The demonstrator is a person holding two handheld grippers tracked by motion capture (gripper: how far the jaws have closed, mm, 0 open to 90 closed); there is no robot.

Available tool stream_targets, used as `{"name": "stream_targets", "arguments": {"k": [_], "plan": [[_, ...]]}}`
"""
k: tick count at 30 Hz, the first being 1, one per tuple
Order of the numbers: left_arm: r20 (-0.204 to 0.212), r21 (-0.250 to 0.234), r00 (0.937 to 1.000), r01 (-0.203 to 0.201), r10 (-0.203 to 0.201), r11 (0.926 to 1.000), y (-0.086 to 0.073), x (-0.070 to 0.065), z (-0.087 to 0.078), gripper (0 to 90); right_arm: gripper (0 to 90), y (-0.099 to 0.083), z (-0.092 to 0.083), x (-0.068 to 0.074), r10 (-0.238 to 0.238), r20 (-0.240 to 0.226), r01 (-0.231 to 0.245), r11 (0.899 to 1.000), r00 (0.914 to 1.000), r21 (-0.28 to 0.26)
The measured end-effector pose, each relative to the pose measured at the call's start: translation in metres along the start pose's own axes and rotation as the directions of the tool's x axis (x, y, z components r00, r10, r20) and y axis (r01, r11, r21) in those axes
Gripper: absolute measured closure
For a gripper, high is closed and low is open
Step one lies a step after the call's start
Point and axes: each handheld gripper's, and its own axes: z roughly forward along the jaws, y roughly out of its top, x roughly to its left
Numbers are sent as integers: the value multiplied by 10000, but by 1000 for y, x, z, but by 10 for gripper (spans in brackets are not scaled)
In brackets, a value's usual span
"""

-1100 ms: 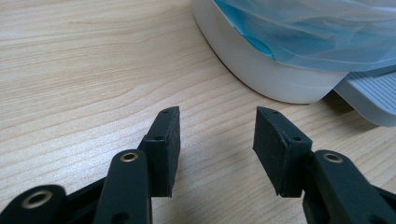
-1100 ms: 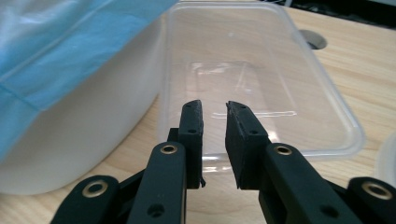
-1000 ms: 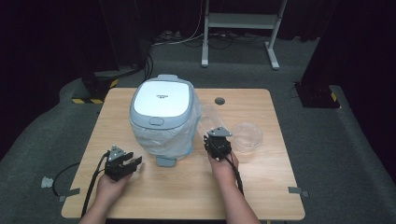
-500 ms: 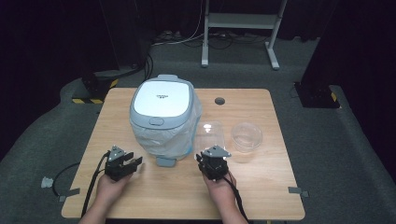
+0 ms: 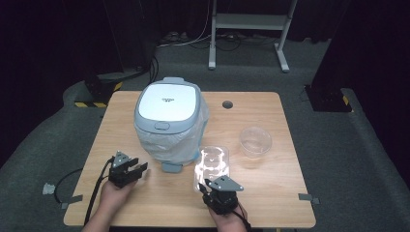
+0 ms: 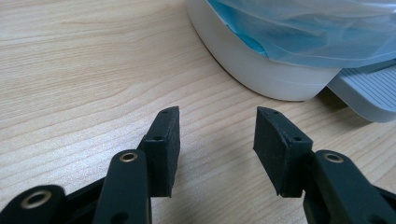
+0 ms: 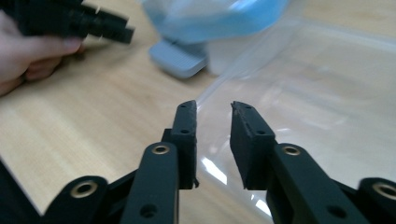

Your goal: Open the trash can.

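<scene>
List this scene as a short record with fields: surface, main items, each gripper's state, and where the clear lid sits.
surface: wooden table
bin: white pedal bin with a plastic liner, lid shut, pedal facing the person
clear tub: round, upright, right of the bin
clear lid: flat on the table, between bin and tub, just ahead of the right gripper
left gripper: jaws open, nothing between them, near the bin's base
right gripper: jaws have just been opening; the lid's edge lies at the tips, pads not pressing

Wooden table point(image 5: 145, 212), grey carpet floor point(image 5: 367, 159), dark curtains, metal stand point(image 5: 249, 21) behind
</scene>
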Motion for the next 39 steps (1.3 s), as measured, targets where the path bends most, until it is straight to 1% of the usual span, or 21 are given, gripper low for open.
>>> {"name": "stream_targets", "arguments": {"k": [3, 4, 5, 6, 7, 11, 12, 13, 16, 17, 18, 19, 21, 22, 23, 26, 27, 32, 34, 36, 39], "plan": [[7, 66, 10000, -32, 32, 10000, 0, -1, 0, 500, 671, 2, -3, -11, 112, 322, -107, 9998, 9994, -173], [-3, 81, 10000, -54, 54, 10000, 0, -1, 1, 496, 657, 3, -5, -21, 309, 567, -296, 9993, 9979, -234], [-15, 109, 10000, -94, 94, 9999, 0, -1, 1, 492, 630, 3, -5, -39, 453, 1088, -417, 9985, 9930, -350], [-15, 109, 10000, -94, 94, 9999, 0, -1, 1, 488, 630, 3, -5, -39, 453, 1088, -417, 9985, 9930, -350], [-3, 141, 10000, -88, 88, 9999, 0, -1, 1, 484, 602, 1, -4, -58, 724, 1345, -682, 9970, 9883, -359], [-18, 174, 10000, -77, 78, 9998, 0, -1, 1, 473, 584, -1, -2, -88, 845, 2104, -791, 9963, 9740, -340], [-18, 174, 10000, -77, 78, 9998, 0, -1, 1, 471, 584, -1, -2, -88, 845, 2104, -791, 9963, 9740, -340], [-31, 183, 9999, -95, 95, 9998, 0, -1, 1, 467, 578, -5, -1, -99, 938, 2381, -894, 9956, 9667, -290], [50, 197, 10000, -49, 48, 9998, 0, 0, 0, 466, 573, -12, 0, -106, 1060, 2581, -1035, 9944, 9603, -231], [98, 98, 9999, 46, -47, 9999, 0, 2, -2, 466, 571, -20, 3, -109, 977, 2836, -1000, 9950, 9540, -63], [98, 98, 9999, 46, -47, 9999, 0, 2, -2, 470, 571, -20, 3, -109, 977, 2836, -1000, 9950, 9540, -63], [215, -92, 9996, 177, -175, 9998, 1, 3, -5, 476, 571, -27, 6, -113, 953, 3038, -1059, 9942, 9480, 187], [261, -136, 9993, 266, -263, 9996, 2, 4, -7, 480, 570, -33, 9, -119, 1111, 3143, -1292, 9909, 9428, 375], [335, -252, 9989, 323, -314, 9992, 3, 4, -9, 480, 570, -33, 9, -119, 1111, 3143, -1292, 9909, 9428, 375], [373, -667, 9990, 275, -251, 9974, 6, 1, -18, 485, 566, -38, 11, -123, 1144, 3276, -1406, 9884, 9379, 576], [366, -979, 9993, 68, -33, 9952, 12, -3, -29, 485, 550, -41, 13, -128, 1084, 3298, -1400, 9874, 9378, 736], [385, -1349, 9990, -152, 205, 9907, 18, -6, -40, 484, 539, -43, 15, -132, 1251, 3198, -1620, 9825, 9392, 915], [501, -1835, 9980, -277, 374, 9826, 26, -11, -58, 485, 531, -43, 16, -130, 1176, 3173, -1550, 9833, 9410, 955], [652, -2295, 9966, -336, 498, 9727, 31, -16, -71, 485, 528, -43, 17, -128, 1193, 3147, -1573, 9826, 9417, 983], [700, -2394, 9962, -343, 525, 9703, 31, -17, -74, 488, 527, -43, 18, -129, 1214, 3123, -1595, 9822, 9422, 993], [1061, -2844, 9929, -221, 544, 9584, 37, -20, -88, 489, 519, -43, 18, -130, 1267, 3024, -1661, 9801, 9447, 1084]]}}
